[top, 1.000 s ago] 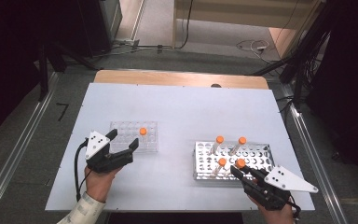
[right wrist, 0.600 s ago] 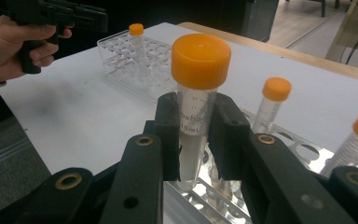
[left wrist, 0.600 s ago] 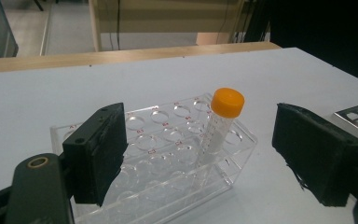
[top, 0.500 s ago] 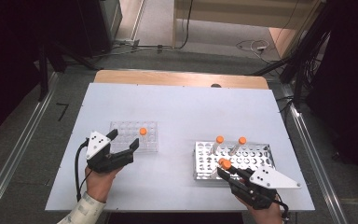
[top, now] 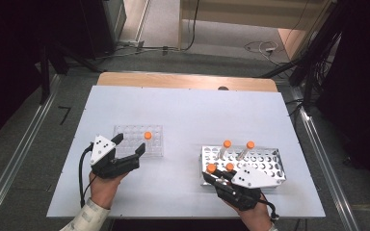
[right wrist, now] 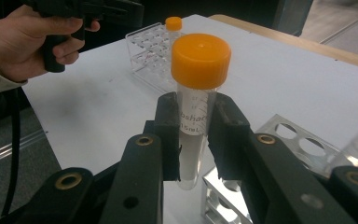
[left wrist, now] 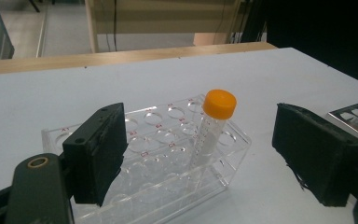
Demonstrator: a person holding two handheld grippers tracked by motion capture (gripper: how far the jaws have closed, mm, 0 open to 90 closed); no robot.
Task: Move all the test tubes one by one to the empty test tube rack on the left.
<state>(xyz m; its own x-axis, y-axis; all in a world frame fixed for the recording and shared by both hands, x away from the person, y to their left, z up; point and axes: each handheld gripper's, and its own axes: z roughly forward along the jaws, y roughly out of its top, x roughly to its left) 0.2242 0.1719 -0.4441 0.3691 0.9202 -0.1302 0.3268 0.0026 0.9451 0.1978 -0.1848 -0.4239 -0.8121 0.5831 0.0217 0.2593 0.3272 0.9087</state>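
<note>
Orange-capped clear plastic tube (right wrist: 196,100) sits clenched between the pads of the right gripper (right wrist: 193,135), upright, lifted just above the near-left corner of the perforated metal rack (top: 270,161); in the high view that gripper (top: 215,174) is at the table's near right. To do the transfer well, I judge the tube should stay vertical and ride high enough to clear the white tabletop (top: 188,115) on its way left; a tilt could let it slip in the pads, since they grip below the cap. Farther left, the left gripper (top: 127,144) hovers released, jaws wide, just before the transparent plastic rack (left wrist: 168,154), where one orange-capped tube (left wrist: 213,126) stands already; an empty hole near it looks the sensible target. Beyond, three more capped tubes remain in the metal rack. Compared with a second ago, the right gripper has drawn leftward, carrying its tube off the rack's edge; the left hand has kept its place.
</note>
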